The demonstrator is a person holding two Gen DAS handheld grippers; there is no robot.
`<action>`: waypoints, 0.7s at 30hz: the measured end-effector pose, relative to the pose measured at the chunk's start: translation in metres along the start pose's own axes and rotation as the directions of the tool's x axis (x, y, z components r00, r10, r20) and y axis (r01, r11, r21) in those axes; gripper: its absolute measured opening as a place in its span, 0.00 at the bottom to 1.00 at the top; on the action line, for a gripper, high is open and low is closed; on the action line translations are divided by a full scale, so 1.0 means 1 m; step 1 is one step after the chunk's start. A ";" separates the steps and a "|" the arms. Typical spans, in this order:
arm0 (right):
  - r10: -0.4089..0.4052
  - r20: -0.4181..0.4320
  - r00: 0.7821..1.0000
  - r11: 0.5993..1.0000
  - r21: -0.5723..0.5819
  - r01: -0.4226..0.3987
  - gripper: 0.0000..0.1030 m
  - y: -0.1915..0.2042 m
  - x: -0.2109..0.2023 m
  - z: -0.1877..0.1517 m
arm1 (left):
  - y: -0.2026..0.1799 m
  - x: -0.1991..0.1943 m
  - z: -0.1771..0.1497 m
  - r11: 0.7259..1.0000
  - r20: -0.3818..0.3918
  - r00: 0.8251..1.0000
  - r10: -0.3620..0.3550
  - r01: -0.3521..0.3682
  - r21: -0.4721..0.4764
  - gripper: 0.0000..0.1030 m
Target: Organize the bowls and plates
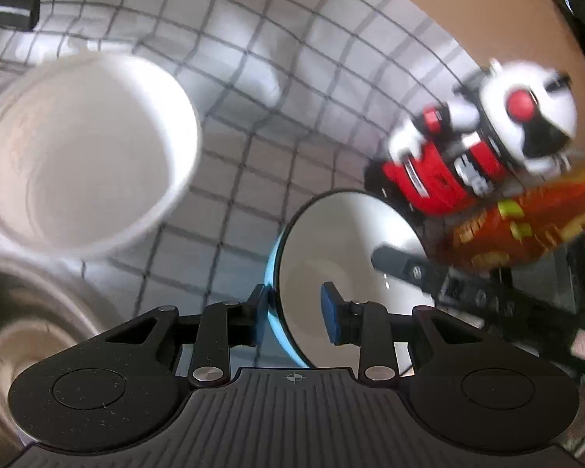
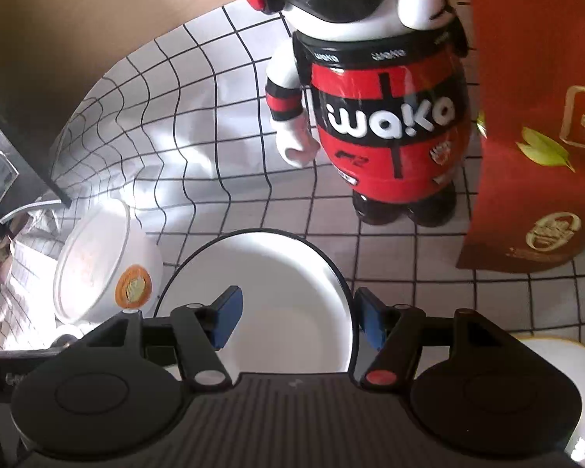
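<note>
Blue pads straddle the rim of a blue-skinned, black-edged bowl [image 1: 331, 257] at the left gripper [image 1: 296, 312]: one pad lies outside the wall and one inside. The bowl stands tilted, seemingly lifted by this edge, though I cannot tell whether both pads actually press. From the right gripper [image 2: 296, 318], the same bowl sits directly below, one pad over its white hollow, the other just outside its rim at three o'clock. Those jaws are spread without a clear pinch, likely steadying the far side. At nine o'clock, a white tub [image 2: 105, 265] with an orange sticker lies tipped on the checked cloth [image 2: 199, 124], perhaps awaiting its turn. Farther off, at twelve, a red and black toy figure [image 2: 374, 109] stands upright beside a red box [image 2: 534, 124] at two o'clock.
</note>
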State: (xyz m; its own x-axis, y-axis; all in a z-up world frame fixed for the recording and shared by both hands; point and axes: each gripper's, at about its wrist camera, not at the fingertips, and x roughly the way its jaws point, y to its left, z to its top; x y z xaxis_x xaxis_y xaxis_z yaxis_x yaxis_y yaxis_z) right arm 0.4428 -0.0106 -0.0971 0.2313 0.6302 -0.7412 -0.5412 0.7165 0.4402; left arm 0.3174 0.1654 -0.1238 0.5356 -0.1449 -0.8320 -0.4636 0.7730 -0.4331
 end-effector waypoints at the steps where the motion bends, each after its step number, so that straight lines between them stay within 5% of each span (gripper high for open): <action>1: 0.002 -0.001 1.000 1.000 0.000 -0.002 0.63 0.002 0.002 0.002 | 0.002 0.000 0.005 1.000 0.017 1.000 0.007 -0.007 0.005 0.32; 8: -0.005 0.012 1.000 1.000 -0.026 0.005 0.63 0.011 0.004 0.004 | 0.006 -0.003 0.012 1.000 0.040 0.999 -0.009 0.008 0.026 0.32; 11: -0.024 0.093 0.995 0.998 -0.054 0.029 0.63 0.008 -0.028 -0.003 | 0.000 -0.029 0.001 0.998 0.110 0.994 0.001 -0.007 0.059 0.32; 14: -0.111 0.203 0.973 0.982 -0.127 0.139 0.68 0.000 -0.077 -0.019 | -0.015 -0.060 -0.017 0.993 0.198 0.980 0.000 -0.023 0.115 0.32; 16: -0.211 0.237 0.948 0.959 -0.138 0.248 0.68 -0.015 -0.100 -0.031 | -0.028 -0.061 -0.028 0.991 0.156 0.984 -0.084 0.065 0.120 0.32; 18: -0.284 0.218 0.934 0.944 -0.106 0.312 0.68 -0.038 -0.111 -0.040 | -0.045 -0.040 -0.039 0.978 0.026 0.983 -0.179 0.175 0.117 0.32; 21: -0.332 0.164 0.929 0.939 -0.035 0.342 0.68 -0.069 -0.113 -0.049 | -0.073 -0.009 -0.060 0.969 -0.081 0.977 -0.197 0.207 0.138 0.32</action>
State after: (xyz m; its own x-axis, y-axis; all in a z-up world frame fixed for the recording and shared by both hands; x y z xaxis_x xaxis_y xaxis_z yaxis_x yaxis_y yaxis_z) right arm 0.4139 -0.1460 -0.0683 0.5270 0.3969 -0.7515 -0.4578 0.8776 0.1424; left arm 0.3037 0.0736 -0.1054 0.5576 -0.3438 -0.7556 -0.2406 0.8042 -0.5435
